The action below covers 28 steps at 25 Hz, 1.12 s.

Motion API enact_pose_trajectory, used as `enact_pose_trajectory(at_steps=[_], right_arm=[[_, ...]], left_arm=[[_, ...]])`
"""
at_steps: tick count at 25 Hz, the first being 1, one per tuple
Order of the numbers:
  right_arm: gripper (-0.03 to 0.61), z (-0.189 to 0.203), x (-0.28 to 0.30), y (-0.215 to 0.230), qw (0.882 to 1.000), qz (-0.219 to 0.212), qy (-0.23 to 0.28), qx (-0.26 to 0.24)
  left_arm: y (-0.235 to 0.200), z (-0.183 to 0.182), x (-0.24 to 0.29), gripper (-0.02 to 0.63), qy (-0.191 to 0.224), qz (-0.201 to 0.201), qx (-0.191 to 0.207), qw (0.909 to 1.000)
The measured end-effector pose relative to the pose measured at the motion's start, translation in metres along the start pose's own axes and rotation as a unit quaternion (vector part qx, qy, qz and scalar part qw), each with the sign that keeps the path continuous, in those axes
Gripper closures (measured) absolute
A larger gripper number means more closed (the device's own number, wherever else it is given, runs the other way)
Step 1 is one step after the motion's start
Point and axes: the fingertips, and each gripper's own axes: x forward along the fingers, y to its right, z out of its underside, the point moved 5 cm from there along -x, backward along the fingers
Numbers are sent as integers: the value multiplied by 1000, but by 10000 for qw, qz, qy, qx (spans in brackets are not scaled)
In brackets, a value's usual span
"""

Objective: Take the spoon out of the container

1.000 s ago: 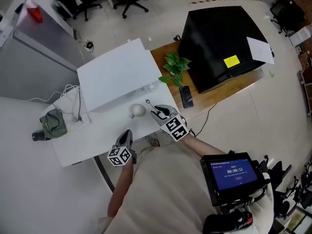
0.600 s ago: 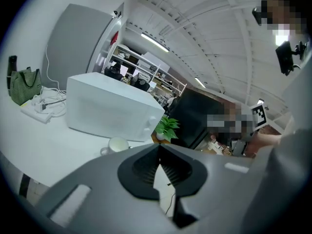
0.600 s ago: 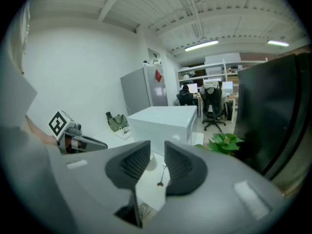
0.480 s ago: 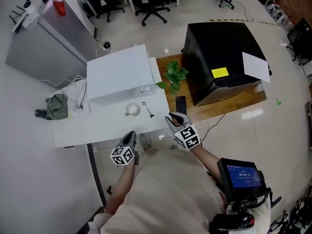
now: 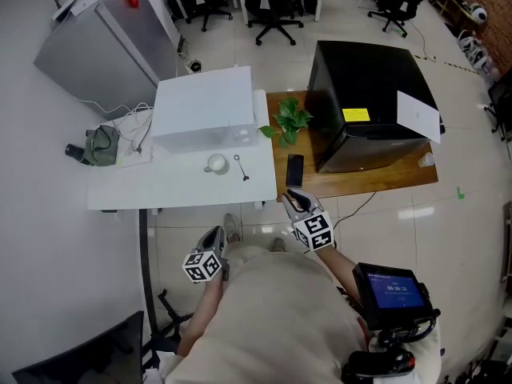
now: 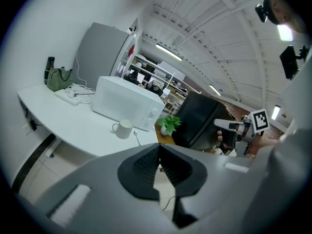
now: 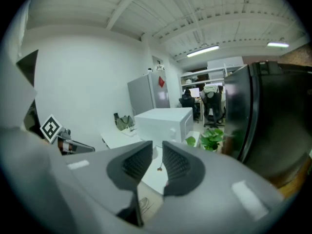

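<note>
Surface: a white table [image 5: 160, 189] stands side by side with a wooden table [image 5: 376, 178]; both are well ahead of the person.
Room: an office with a pale tiled floor [image 5: 464, 222], white walls and strip lights on a ribbed ceiling.
Fridge: one grey fridge [image 5: 104, 50] stands behind the white table's left end.
Chairs: three office chairs [image 5: 272, 6] show along the far side, partly cut off.
Microwave: one white microwave [image 5: 204, 106] sits at the back of the white table.
Mug: one white mug [image 5: 216, 164] stands upright in front of the microwave.
Spoon: one spoon [image 5: 241, 167] lies flat on the white table just right of the mug, outside it and apart from it.
Bag: one green bag [image 5: 102, 145] sits at the table's far left corner, beside some white cables.
Wooden table load: one potted plant [image 5: 286, 121], one dark phone [image 5: 294, 170] and one large black box [image 5: 368, 86] with a yellow label and a sheet of paper on it.
Left gripper [image 5: 214, 233]: held off the table's near edge, its jaws brought together at the tips with nothing in them.
Right gripper [image 5: 290, 197]: held near the wooden table's front edge, its jaws a narrow slit apart, having just been closing, with nothing between them.
</note>
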Motion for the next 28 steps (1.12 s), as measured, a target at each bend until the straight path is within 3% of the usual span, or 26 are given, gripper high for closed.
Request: enact_pose_trajectory(at_steps=[6,14,20,28], right_arm=[[514,19,-15,-10,9999,-132,-79,29],[514,45,-5,-22,9982,-233,-556,42],[514,42,-3,-65,9979,-203,-621,-7],[514,45,19,-105,9970,-150,-748,93]], left_arm=[[10,29,-16,614,-172,-59,-95,9998],[36,34,-8,614,-471,329,360,9977],[19,41,-36,614,-672,491,435,9956],[-23,25,-62,614,-737,445,417,9954]])
